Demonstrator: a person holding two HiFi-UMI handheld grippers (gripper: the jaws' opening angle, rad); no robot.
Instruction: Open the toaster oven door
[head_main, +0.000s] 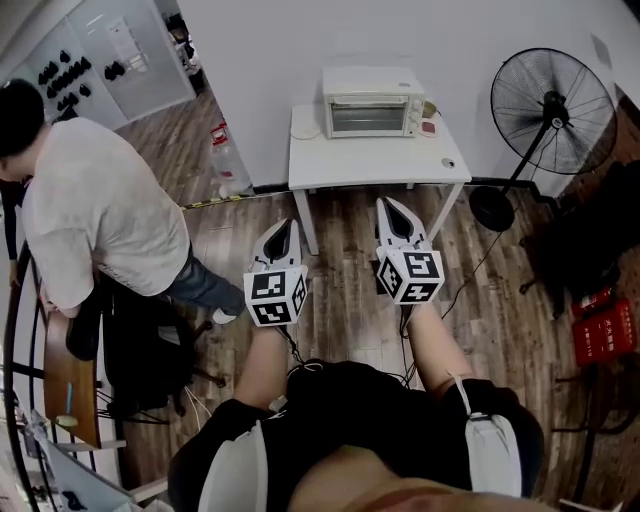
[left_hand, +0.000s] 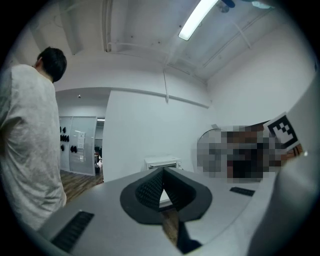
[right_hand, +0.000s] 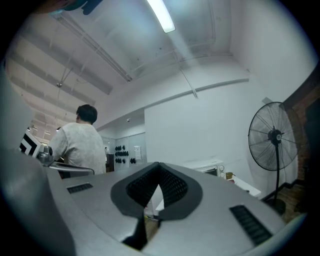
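Facing the shut toaster oven (head_main: 372, 102), left gripper (head_main: 283, 230) and right gripper (head_main: 393, 207) are closed, empty.

A small white box-shaped metal toaster oven (head_main: 372, 102) stands upright on a white rectangular surface (head_main: 370, 165). It sits toward the back edge and a little right of the middle, with its rear close to the white wall (head_main: 400, 30). Its front faces out over the surface. The wide glass-fronted door (head_main: 363, 118) takes up most of that front and is shut, lying flush with the body. A narrow control strip (head_main: 412, 116) runs down the right end of the front, its details too small to make out.
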